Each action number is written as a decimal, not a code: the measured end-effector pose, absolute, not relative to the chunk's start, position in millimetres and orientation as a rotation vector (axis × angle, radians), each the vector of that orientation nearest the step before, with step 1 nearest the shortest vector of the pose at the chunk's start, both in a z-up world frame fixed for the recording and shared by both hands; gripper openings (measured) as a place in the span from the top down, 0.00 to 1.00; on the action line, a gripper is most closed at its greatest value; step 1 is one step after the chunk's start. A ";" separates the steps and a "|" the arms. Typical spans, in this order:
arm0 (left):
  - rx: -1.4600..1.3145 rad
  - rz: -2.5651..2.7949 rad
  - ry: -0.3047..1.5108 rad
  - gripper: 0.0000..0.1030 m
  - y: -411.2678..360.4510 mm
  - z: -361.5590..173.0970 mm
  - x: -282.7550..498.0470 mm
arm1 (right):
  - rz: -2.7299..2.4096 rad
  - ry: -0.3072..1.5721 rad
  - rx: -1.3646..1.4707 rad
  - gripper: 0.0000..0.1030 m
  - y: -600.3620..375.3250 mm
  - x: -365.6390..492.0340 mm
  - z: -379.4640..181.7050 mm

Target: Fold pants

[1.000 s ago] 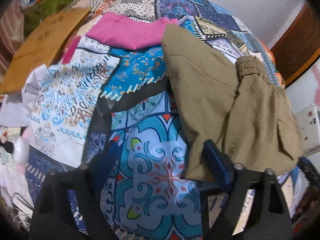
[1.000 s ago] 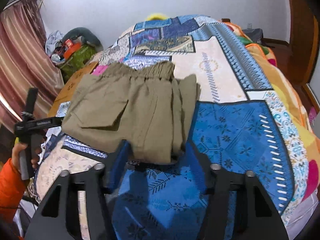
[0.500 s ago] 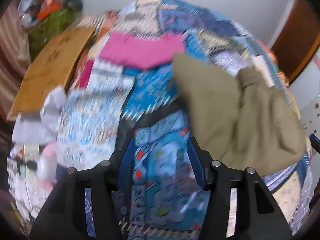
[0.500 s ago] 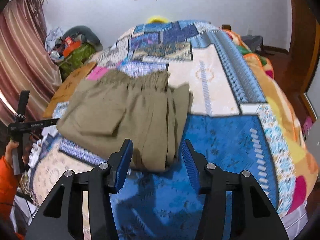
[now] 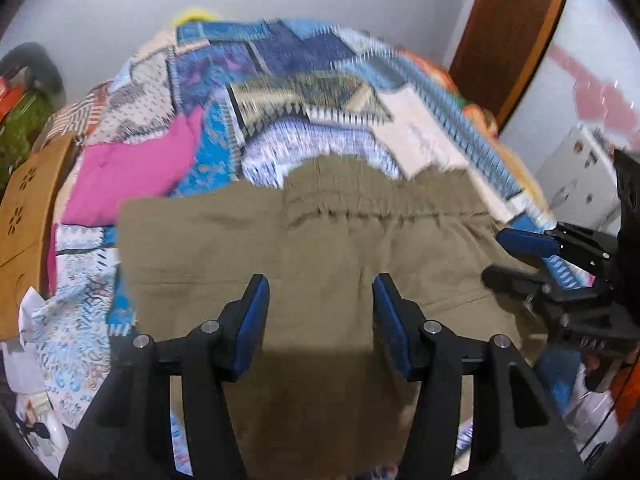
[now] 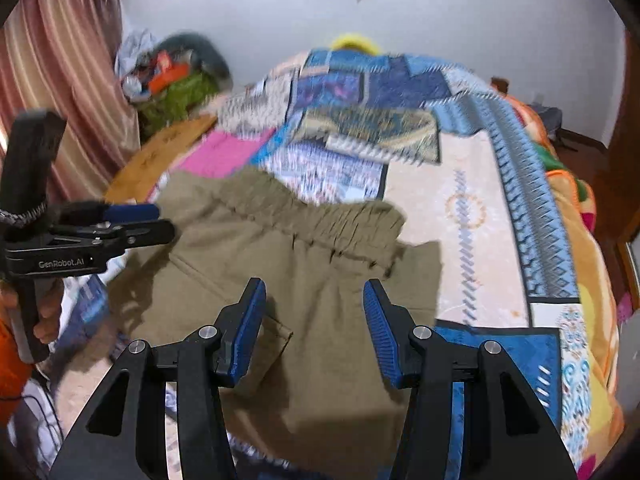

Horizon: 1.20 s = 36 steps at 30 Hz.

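So the olive pants [image 5: 320,248] are lying folded on the patchwork bedspread [image 6: 472,208], elastic waistband at the far edge, right next to a pink cloth [image 5: 132,172]. The left gripper [image 5: 320,300] hangs over them with its jaws spread, pinching nothing, after just closing in partway. The right gripper [image 6: 314,300] is the same deal, jaws apart with only fabric below.

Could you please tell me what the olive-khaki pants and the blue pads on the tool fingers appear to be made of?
Olive-khaki pants: likely a woven cotton-type cloth, matte; it creases softly and gathers at the elastic waistband.
Blue pads: probably rubber or soft plastic, matte, with fine ribs on the inner face; the blur leaves it open.
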<state>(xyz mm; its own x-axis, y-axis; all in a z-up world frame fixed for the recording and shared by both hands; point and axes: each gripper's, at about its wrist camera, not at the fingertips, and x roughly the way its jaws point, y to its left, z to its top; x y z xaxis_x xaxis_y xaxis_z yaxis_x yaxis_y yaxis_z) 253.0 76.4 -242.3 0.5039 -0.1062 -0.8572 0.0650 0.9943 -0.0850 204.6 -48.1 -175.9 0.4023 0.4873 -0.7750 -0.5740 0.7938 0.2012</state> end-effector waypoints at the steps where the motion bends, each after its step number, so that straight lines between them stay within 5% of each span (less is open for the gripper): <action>1: -0.023 -0.095 1.047 0.45 72.7 -249.1 254.6 | 0.676 0.978 -0.127 0.54 -43.9 207.1 -185.6; 13: -0.018 -0.021 0.968 0.32 112.2 -223.2 207.4 | 0.668 0.971 -0.204 0.54 -70.1 179.9 -181.0; 16: -0.045 0.040 0.947 0.25 136.4 -219.8 198.4 | 0.614 0.945 -0.190 0.40 -81.7 181.7 -176.3; 36: -0.317 0.020 1.054 0.29 174.9 -274.4 244.5 | 0.613 1.114 0.157 0.38 -100.6 233.3 -227.6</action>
<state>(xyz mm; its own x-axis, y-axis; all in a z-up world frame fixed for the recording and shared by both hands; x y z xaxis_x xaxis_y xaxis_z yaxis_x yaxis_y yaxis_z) 244.5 174.9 -274.4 0.4985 -0.1350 -0.8563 -0.1670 0.9543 -0.2477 233.3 -100.6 -227.6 0.2962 0.5348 -0.7913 -0.3828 0.8256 0.4147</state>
